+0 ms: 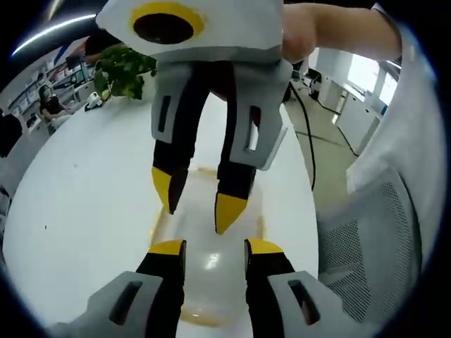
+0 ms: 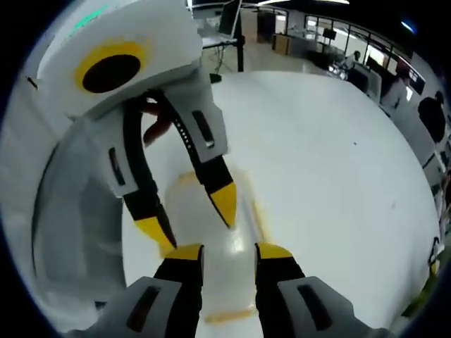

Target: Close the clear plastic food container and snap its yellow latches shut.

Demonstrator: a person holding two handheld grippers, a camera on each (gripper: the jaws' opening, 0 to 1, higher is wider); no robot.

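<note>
The clear plastic food container point(image 1: 211, 271) lies on the white table point(image 1: 84, 197), its lid down and yellow trim along its edges. My left gripper point(image 1: 215, 248) hovers over its near end, open, with only the lid showing between the yellow tips. My right gripper point(image 1: 199, 201) points in from the opposite side, open, its tips just above the container's far end. In the right gripper view the container point(image 2: 211, 232) runs between my right gripper point(image 2: 229, 252) and the facing left gripper point(image 2: 190, 215). A yellow latch point(image 2: 229, 315) shows at the near edge. Whether the latches are snapped I cannot tell.
A potted green plant point(image 1: 123, 70) stands at the table's far end, near a seated person point(image 1: 49, 105). A mesh office chair point(image 1: 366, 239) sits beside the table edge. Wide bare tabletop point(image 2: 317, 176) spreads to one side, and people point(image 2: 430, 113) stand far off.
</note>
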